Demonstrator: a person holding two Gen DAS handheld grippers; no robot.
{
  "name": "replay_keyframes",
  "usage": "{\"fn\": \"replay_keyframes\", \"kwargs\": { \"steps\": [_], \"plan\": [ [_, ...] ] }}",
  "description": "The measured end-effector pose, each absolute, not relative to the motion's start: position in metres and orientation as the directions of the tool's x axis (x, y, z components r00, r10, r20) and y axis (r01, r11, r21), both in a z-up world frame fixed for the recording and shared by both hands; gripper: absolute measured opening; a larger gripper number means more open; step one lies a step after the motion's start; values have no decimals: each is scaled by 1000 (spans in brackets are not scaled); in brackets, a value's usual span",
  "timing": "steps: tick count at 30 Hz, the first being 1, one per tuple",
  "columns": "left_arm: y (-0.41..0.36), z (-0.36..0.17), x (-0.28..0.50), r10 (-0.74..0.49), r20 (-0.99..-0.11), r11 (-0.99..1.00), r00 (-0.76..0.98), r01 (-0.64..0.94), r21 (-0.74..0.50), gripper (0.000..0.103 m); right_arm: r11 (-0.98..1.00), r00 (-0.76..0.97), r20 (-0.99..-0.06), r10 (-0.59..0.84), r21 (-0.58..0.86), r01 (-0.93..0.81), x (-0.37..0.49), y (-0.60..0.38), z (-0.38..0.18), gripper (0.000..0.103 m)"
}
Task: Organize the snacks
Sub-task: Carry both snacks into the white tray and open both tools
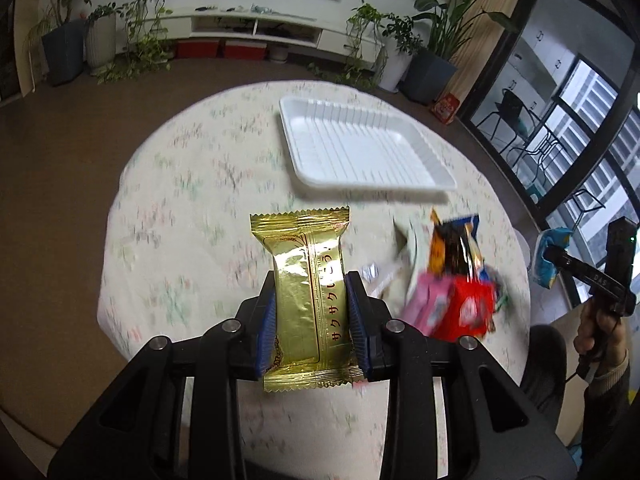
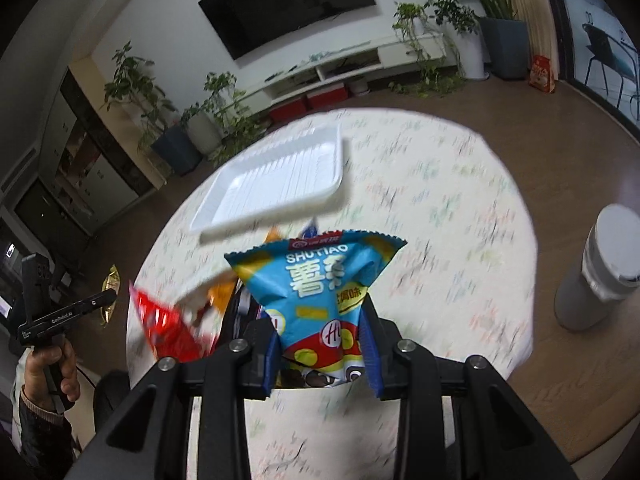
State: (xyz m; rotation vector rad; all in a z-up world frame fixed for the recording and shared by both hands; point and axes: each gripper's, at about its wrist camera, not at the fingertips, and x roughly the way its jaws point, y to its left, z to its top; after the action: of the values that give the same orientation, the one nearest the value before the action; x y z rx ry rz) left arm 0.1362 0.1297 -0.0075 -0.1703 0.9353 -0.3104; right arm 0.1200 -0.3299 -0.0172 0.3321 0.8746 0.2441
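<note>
The left gripper [image 1: 310, 300] is pinching a gold packet [image 1: 306, 292] above the round table [image 1: 180, 240]. The right gripper [image 2: 322, 344] is squeezing a blue bag [image 2: 320, 280]. A white tray [image 1: 352, 148] is lying beyond them, with a snack pile [image 1: 452, 288] near its front edge.

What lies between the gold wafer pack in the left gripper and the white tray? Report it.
Only bare floral tablecloth separates the gold wafer pack from the white tray, as the left wrist view shows.
</note>
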Motion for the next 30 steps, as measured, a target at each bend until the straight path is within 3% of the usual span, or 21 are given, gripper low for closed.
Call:
{"fn": "replay_keyframes", "kwargs": {
  "steps": [12,20,30],
  "plan": [
    [86,28,306,-386,-760,918,522,299,-261,30,909,592,-699,402,380,-170,272,-301,13,36],
    [40,-17,376,-366,-819,916,441,327,-234,30,943,502,-800,329,250,-221,348,-234,-23,37],
    [18,-63,396,-338,-854,917,395,341,-206,30,967,471,-857,209,108,-232,380,-201,-69,37]
  ]
}}
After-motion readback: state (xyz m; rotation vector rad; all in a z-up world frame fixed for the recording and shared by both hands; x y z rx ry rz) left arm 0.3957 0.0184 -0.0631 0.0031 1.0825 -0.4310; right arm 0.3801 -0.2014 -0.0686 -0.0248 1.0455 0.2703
